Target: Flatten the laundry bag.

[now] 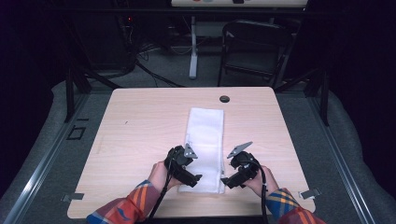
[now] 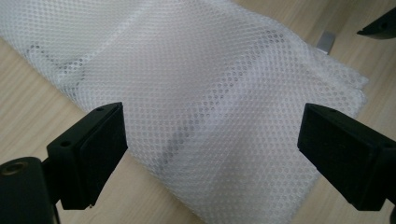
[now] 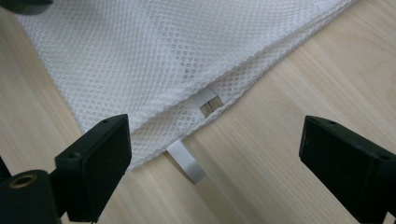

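Note:
A folded white mesh cloth (image 1: 205, 140) lies lengthwise on the middle of the wooden table (image 1: 135, 126). My left gripper (image 1: 195, 179) is at its near left corner, jaws wide open, with the mesh (image 2: 210, 107) spread between and beyond them. My right gripper (image 1: 226, 183) is at the cloth's near right edge, also open. Its view looks along the cloth's corner (image 3: 187, 70), where a small white label tab (image 3: 186, 161) sticks out onto the wood between the jaws. Neither gripper holds anything.
A small dark round hole (image 1: 224, 99) sits near the table's far edge. Metal clips (image 1: 310, 193) are on the table's near corners. A black folding chair (image 1: 254, 46) and a white table leg (image 1: 193, 46) stand on the floor beyond.

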Available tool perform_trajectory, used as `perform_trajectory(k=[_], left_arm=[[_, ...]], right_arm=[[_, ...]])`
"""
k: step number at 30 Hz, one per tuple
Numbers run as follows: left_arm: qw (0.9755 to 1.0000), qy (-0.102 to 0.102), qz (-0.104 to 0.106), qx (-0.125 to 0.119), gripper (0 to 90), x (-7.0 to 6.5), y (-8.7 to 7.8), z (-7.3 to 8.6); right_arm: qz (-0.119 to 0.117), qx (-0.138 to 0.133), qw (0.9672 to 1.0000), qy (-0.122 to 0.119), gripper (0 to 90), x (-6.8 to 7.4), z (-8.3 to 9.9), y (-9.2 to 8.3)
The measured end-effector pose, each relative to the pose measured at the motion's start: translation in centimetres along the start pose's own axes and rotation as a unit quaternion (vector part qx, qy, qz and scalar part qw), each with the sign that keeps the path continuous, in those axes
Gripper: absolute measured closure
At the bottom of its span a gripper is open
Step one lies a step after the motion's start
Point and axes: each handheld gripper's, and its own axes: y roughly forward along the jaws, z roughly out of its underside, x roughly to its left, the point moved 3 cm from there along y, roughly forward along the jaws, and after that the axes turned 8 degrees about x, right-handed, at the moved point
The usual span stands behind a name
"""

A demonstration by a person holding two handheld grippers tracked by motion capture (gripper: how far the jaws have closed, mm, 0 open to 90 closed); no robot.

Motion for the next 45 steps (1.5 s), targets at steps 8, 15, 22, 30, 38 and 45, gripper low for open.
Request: perform_trajectory(k=[8, 15, 22, 30, 38, 45], left_arm=[[0.9995, 0.030, 0.011, 0.007, 9.4, -1.8, 0.9, 0.0], [0.9982, 0.052, 0.025, 0.013, 11.5, -3.3, 1.7, -0.2], [0.9972, 0.067, 0.030, 0.015, 13.8, -4.3, 2.4, -0.4], [0.9953, 0.088, 0.027, 0.031, 18.6, -5.4, 3.8, -0.6], [0.9929, 0.106, 0.042, 0.035, 45.2, -5.9, 4.5, -0.6], [0.9923, 0.108, 0.052, 0.030, 63.2, -5.9, 4.5, -0.6]], right_arm=[[0.001, 0.007, 1.0000, 0.003, 9.8, -0.1, -0.1, 0.2], [0.001, 0.011, 0.9999, -0.001, 10.7, -0.2, 0.0, 0.1], [-0.001, 0.006, 1.0000, 0.002, 12.1, -0.1, -0.1, 0.3], [0.002, 0.012, 0.9999, -0.001, 14.1, -0.1, 0.0, 0.4], [0.009, 0.019, 0.9998, -0.001, 19.9, 0.2, 0.0, 0.7], [0.013, 0.026, 0.9995, -0.008, 28.6, 0.2, 0.0, 0.7]])
